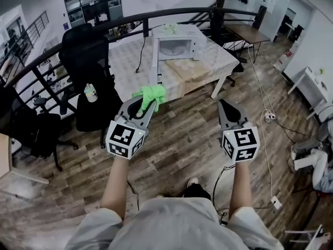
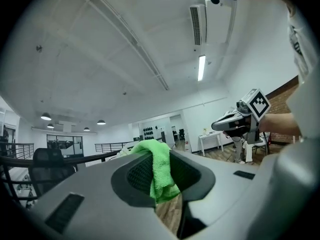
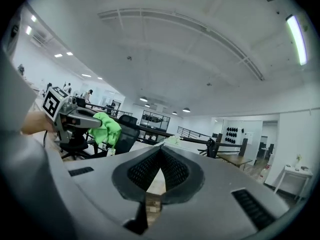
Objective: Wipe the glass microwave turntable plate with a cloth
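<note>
My left gripper (image 1: 148,102) is shut on a bright green cloth (image 1: 151,93), which bunches out past the fingertips; in the left gripper view the cloth (image 2: 159,170) hangs between the jaws. My right gripper (image 1: 227,106) is shut with nothing in it, its jaws meeting at their tips (image 3: 161,153). Both are held over the wooden floor, well short of the table (image 1: 218,61). On the table stands a white microwave (image 1: 179,45) with its door (image 1: 154,61) swung open. A pale patch in front of the microwave may be the glass plate; it is too small to tell.
Black office chairs (image 1: 86,56) stand left of the table, with a small bottle (image 1: 91,92) on one seat. A dark railing (image 1: 130,20) runs behind. Cables and a power strip (image 1: 269,116) lie on the floor at right. A white desk (image 1: 312,82) is at far right.
</note>
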